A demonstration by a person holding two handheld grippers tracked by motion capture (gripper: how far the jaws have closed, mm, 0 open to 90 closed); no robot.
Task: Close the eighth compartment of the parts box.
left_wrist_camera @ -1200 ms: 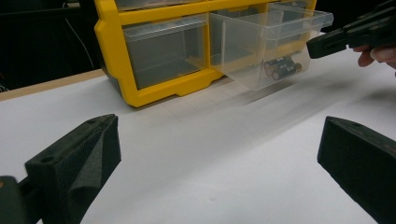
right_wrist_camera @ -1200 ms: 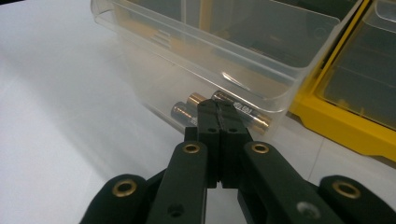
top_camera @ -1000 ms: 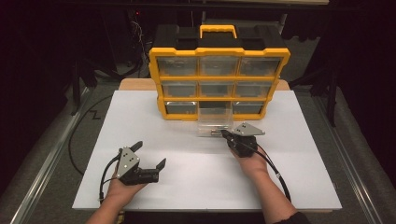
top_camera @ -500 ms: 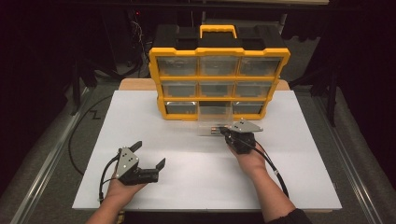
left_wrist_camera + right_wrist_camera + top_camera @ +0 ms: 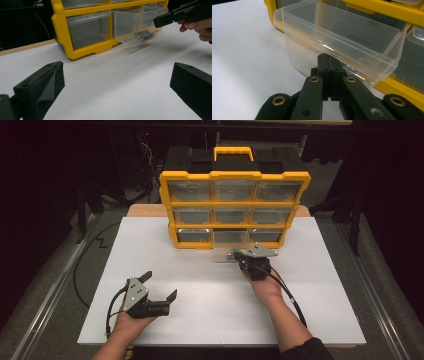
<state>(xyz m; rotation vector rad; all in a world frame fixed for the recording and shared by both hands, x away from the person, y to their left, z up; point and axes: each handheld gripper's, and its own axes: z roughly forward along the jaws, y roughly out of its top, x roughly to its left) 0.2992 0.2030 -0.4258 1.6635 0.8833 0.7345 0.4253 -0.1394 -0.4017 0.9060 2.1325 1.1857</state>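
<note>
**Drawer pulled out at the bottom row of the yellow organizer**

Drawer point(image 5: 231, 251) of clear plastic, the middle one in the bottom row, stood pulled forward out of the yellow organizer point(image 5: 234, 202), its front end hanging over the white table point(image 5: 200, 290). In the left gripper view the same drawer point(image 5: 140, 27) was seen jutting from the frame with small dark cylindrical items point(image 5: 144, 35) lying on its floor near the front wall; they looked like batteries, though that could not be told for sure.

At the drawer's front stood the right gripper point(image 5: 239, 256), held by the person's right hand point(image 5: 265, 287). Its jaws were closed together, pad against pad, with their tips at the lower front wall of the drawer point(image 5: 337, 47), just under the lip. In the right gripper view the right gripper point(image 5: 328, 61) showed no gap between the pads; whether a thin tab of the drawer was pinched between them could not be made out.

The left gripper point(image 5: 161, 287) rested well apart from the organizer, near the front left part of the table, in the person's left hand point(image 5: 131, 320). Its jaws stood wide open with nothing between them, and in its own view the two black pads point(image 5: 40, 85) framed bare white tabletop.

The organizer held three rows of three clear drawers beneath a yellow carrying handle point(image 5: 233, 152) and stood at the far edge of the table. A black cable point(image 5: 290, 297) trailed from the right gripper back along the forearm.
</note>
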